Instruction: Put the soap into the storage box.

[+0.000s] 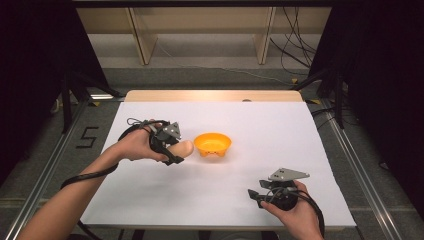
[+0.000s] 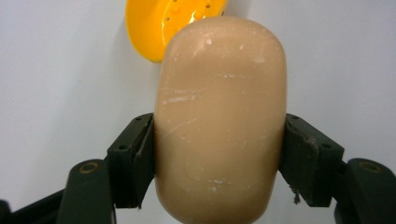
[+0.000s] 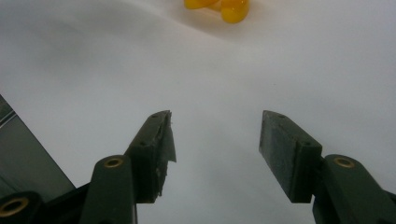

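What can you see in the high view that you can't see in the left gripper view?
High view alone: both hands, the right tool open with nothing in it, the whole white table, the floor and wooden shelves behind.

Left gripper view alone: up close, the two black pads pressing the sides of the tan bar, and its scratches.

Both: the left tool shut on the bar, the orange bowl just past it, and the white tabletop.

Counter of pale wood, covered by a white sheet. Directly on the sheet, slightly toward nine o'clock of centre: orange bowl, upright.
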The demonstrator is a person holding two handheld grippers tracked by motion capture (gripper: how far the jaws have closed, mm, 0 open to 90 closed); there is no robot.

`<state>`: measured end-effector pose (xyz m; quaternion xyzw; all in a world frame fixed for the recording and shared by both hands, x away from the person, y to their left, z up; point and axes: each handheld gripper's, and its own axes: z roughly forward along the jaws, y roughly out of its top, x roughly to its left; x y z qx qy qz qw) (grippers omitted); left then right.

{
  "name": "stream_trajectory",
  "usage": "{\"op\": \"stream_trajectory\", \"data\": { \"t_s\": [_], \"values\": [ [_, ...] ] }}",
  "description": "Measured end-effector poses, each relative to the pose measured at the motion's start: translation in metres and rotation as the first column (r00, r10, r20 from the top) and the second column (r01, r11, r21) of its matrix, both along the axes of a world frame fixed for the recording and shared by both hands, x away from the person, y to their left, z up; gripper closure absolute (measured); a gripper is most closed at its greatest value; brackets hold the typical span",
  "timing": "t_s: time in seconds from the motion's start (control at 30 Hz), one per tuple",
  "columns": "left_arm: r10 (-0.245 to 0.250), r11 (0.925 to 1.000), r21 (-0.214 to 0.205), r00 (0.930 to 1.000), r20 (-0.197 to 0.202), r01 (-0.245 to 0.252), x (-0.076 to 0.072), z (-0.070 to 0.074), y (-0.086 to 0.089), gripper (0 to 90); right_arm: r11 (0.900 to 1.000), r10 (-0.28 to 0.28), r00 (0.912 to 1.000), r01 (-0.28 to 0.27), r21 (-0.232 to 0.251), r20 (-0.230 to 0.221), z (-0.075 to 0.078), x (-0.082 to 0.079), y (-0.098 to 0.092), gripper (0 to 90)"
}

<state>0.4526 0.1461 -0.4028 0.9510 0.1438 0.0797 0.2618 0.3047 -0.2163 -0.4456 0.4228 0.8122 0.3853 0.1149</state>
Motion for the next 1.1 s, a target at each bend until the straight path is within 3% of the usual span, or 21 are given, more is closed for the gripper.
{"op": "stream_trajectory", "data": {
  "t_s": [0.67, 1.1],
  "values": [
    [-0.004, 1.0, -0.002, 1.0, 0.008, 0.004, 0.005, 0.005, -0.006, 32.4, 0.9997, -0.016, 0.9997, 0.017, 0.015, -0.02, 0.0, -0.002, 0.001, 44.4],
    [-0.004, 1.0, -0.007, 0.9999, 0.012, 0.004, 0.008, 0.009, -0.011, 32.4, 0.9999, -0.008, 1.0, 0.008, 0.008, -0.006, 0.0, 0.0, 0.0, 44.4]
  ]
}}
